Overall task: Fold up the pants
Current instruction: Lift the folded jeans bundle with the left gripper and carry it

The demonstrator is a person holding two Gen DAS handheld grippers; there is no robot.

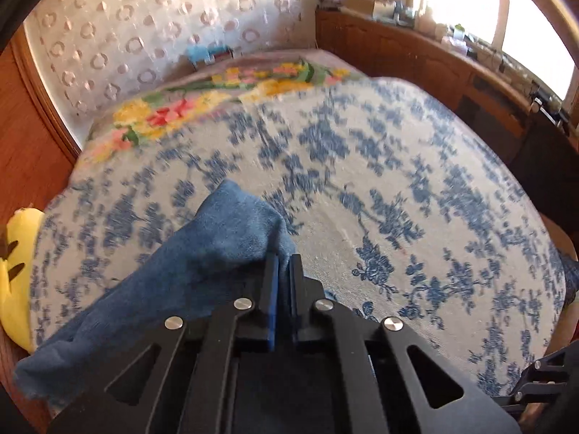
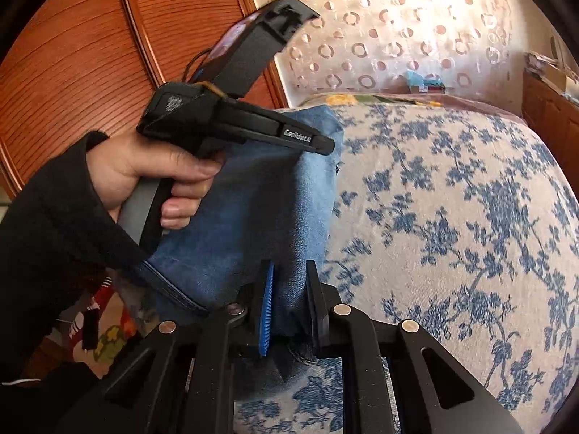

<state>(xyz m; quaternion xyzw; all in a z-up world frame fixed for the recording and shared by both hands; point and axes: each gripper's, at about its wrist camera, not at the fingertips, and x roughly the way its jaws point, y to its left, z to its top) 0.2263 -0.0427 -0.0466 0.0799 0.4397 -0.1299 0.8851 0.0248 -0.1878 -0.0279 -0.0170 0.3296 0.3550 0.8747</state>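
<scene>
Right wrist view takes in one bed (image 2: 470,217), spread with a single white cover printed in blue flowers, filling most of the room between a wooden panelled wall (image 2: 90,54) on one side and a low wooden cabinet (image 1: 416,58) under a bright window (image 1: 470,0) on the other; behind it hangs one pale curtain (image 1: 144,36) dotted with rings. A second, multicoloured floral blanket (image 1: 202,97) lies at the far end of the bed. One pair of blue denim pants (image 2: 246,217) rests along the bed's near edge. Two grippers are at work on it. The right gripper (image 2: 289,303) pinches a thick fold of denim between its pads. The left gripper (image 1: 284,271), held in the person's hand (image 2: 152,173) with a black sleeve, has its jaws pressed together on another edge of the pants. One yellow plush toy (image 1: 18,271) sits beside the bed's edge.
</scene>
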